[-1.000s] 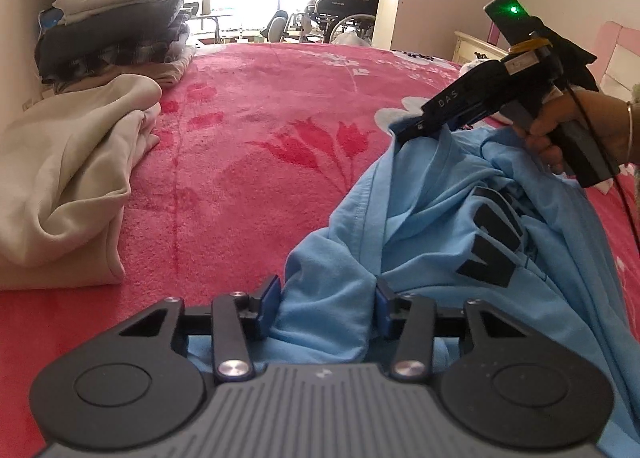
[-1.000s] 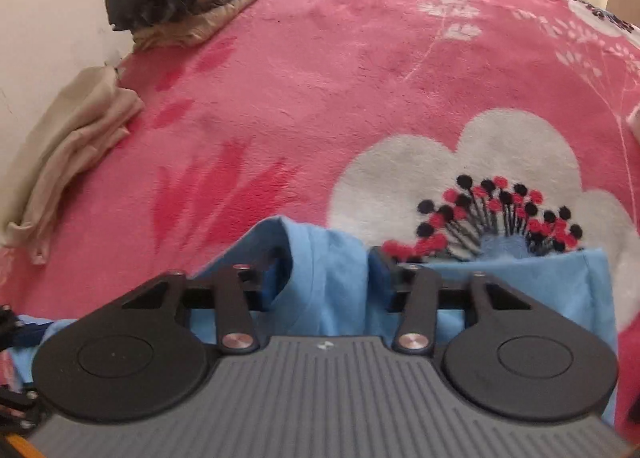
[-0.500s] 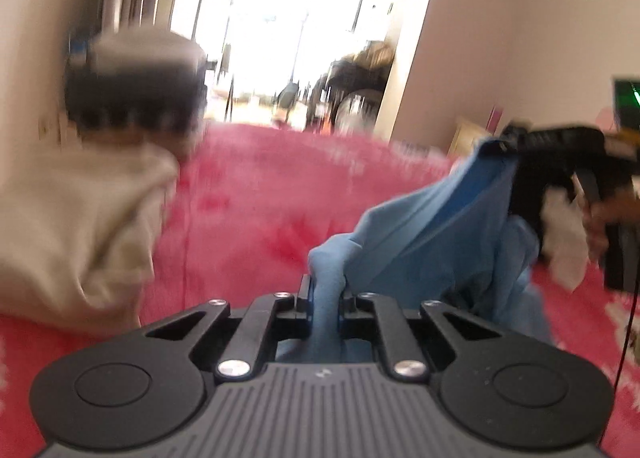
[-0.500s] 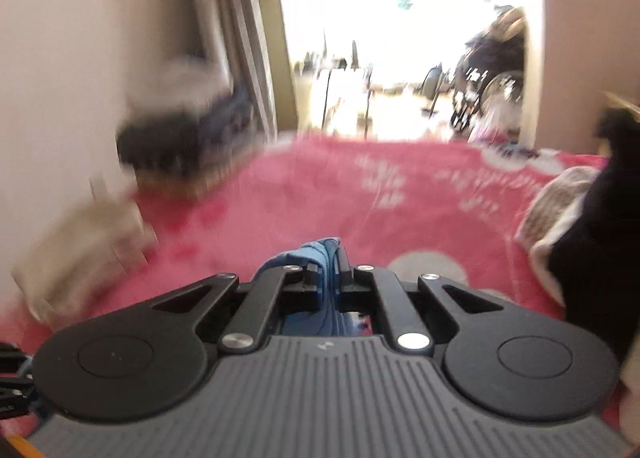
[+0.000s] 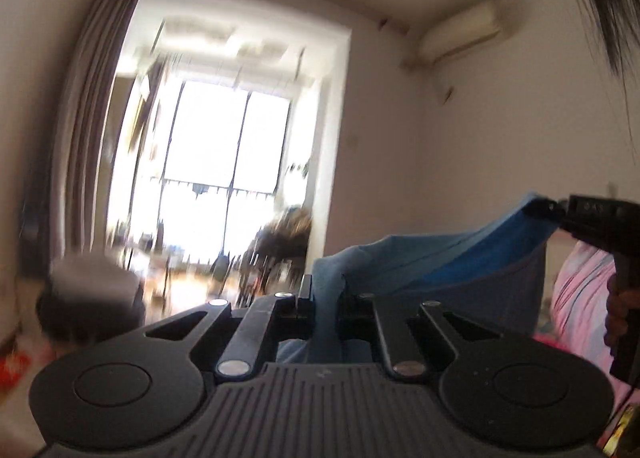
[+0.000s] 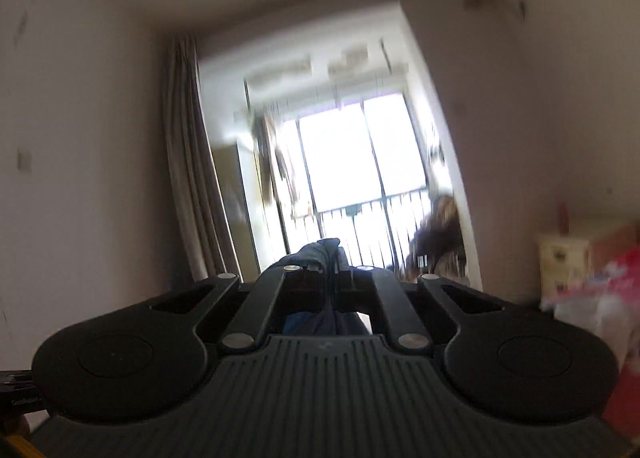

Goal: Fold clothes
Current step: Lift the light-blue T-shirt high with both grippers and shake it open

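Note:
A light blue shirt (image 5: 432, 266) hangs stretched in the air between both grippers. My left gripper (image 5: 324, 298) is shut on one bunched edge of it, low in the left wrist view. The cloth runs up and right to my right gripper (image 5: 548, 208), which pinches the other edge and is held by a person's hand (image 5: 620, 306). In the right wrist view the right gripper (image 6: 330, 278) is shut on a dark-looking fold of the same blue shirt (image 6: 320, 252), seen against the bright window. Both views are blurred.
A bright window (image 5: 224, 174) with a curtain (image 5: 84, 130) is ahead. A blurred stack of folded clothes (image 5: 92, 298) stands at the lower left. An air conditioner (image 5: 460, 36) hangs on the wall. Pink bedding (image 5: 576, 290) is at the right, and a cabinet (image 6: 564, 262) at the right wrist view's right.
Both grippers closed on the blue shirt where it lay on the red bed and lifted it. The views swung up from the bed to the window and walls.

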### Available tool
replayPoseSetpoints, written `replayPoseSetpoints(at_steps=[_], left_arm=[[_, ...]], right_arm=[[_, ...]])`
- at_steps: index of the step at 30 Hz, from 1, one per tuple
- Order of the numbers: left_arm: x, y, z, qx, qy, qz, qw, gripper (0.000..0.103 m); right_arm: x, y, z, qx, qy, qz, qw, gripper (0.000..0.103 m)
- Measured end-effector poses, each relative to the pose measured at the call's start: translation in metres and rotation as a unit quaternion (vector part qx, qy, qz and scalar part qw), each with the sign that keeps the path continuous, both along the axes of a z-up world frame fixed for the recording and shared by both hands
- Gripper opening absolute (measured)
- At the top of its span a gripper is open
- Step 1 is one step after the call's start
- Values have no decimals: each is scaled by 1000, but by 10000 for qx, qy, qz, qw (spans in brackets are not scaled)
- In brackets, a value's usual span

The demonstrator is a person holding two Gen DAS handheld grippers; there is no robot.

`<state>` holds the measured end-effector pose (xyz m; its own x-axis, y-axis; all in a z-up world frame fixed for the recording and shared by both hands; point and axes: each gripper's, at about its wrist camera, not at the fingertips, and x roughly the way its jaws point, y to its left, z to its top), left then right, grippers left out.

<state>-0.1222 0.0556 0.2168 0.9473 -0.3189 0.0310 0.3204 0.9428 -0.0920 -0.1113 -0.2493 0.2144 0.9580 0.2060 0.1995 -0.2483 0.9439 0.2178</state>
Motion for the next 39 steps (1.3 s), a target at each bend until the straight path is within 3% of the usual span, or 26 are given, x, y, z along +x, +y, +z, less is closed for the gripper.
replayPoseSetpoints(at_steps=[8,15,20,24,29,35,39], left_arm=[[-77,-22,79,199,-956,-54,9952,10],[-123,-36,108,483,-1442,199,9882,10],[-121,-46,110,515,-1526,231,9867,10],[-99,-53,95,511,-1368,211,9891,10],[-57,-51,57,563,-958,303,9933,10],[29,-51,-9,648,-115,450,9968,10],[94,-44,-56,741,439,615,9944,10]], right_arm=[[-99,-21,67,-75,-1011,-248,9945,3],[-148,-26,101,-121,-1569,-341,9869,3],[-158,-29,119,-187,-1802,-427,9825,3],[-140,-37,115,-226,-1735,-510,9832,3],[-90,-42,96,-300,-1308,-587,9892,3],[13,-43,46,-504,-439,-652,9956,3],[92,-40,0,-613,170,-632,9960,3]])
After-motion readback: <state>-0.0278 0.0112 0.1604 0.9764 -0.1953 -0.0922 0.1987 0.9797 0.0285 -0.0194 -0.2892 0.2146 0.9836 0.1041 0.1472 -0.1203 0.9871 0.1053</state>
